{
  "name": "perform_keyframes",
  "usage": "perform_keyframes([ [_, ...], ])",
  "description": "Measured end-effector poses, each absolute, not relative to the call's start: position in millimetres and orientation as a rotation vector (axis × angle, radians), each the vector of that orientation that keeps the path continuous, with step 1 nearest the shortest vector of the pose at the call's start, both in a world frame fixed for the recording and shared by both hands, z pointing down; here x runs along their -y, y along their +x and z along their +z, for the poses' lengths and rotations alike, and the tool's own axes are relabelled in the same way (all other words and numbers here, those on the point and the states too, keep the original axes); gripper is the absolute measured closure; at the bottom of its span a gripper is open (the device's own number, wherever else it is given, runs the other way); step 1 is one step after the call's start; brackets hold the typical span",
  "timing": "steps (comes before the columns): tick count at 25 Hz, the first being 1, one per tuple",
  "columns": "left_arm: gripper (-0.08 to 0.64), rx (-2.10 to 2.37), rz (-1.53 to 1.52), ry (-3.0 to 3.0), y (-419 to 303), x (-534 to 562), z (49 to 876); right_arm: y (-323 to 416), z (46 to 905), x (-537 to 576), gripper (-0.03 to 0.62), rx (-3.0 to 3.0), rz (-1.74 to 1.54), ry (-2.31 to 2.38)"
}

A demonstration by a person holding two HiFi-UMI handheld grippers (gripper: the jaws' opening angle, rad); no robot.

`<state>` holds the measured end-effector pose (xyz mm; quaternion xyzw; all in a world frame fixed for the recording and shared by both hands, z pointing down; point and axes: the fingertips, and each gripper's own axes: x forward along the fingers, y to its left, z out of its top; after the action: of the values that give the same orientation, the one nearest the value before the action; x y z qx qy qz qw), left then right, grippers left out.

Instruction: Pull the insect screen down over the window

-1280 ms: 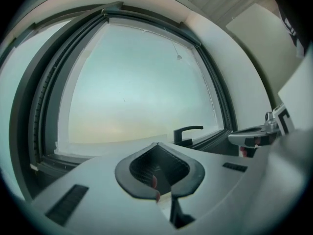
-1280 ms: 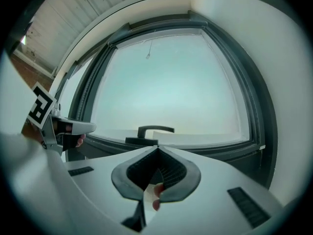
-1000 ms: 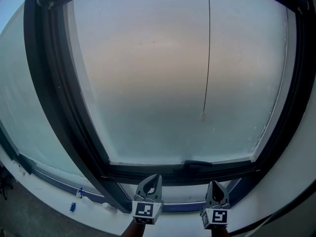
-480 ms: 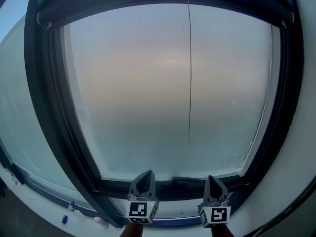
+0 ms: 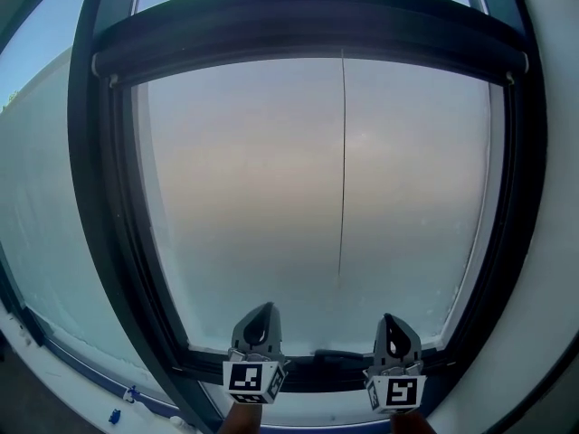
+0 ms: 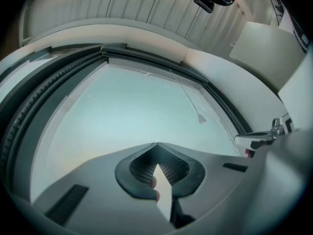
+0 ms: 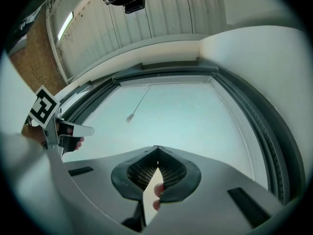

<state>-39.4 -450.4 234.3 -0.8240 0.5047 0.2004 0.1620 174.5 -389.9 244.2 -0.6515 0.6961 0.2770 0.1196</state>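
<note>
The insect screen's dark bar (image 5: 308, 36) lies across the top edge of the window (image 5: 235, 197). A thin cord (image 5: 342, 170) hangs from the bar down to near the window's bottom edge. The left gripper (image 5: 263, 307) and the right gripper (image 5: 389, 318) are low by that bottom edge, one on each side of the cord's end. Both have their jaws pressed together, with nothing between them

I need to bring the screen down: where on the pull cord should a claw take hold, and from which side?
Take the pull cord just above its small end piece, which should stop a slip. It hangs straight before the pane, so come from below and in front with the right claw, seemingly nearer; it is shut, so open it first.
</note>
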Motion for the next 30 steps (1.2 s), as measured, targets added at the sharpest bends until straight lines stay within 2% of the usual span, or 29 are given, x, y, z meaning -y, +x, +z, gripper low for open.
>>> perform_keyframes([
  [22, 0.558, -1.367, 0.582, -2.04, -52, 425, 109, 179, 96, 350, 0.589, -1.838, 1.155, -1.815],
  [30, 0.558, -1.377, 0.55, -1.847, -71, 416, 52, 185, 37, 341, 0.589, -1.661, 1.46, -1.821],
])
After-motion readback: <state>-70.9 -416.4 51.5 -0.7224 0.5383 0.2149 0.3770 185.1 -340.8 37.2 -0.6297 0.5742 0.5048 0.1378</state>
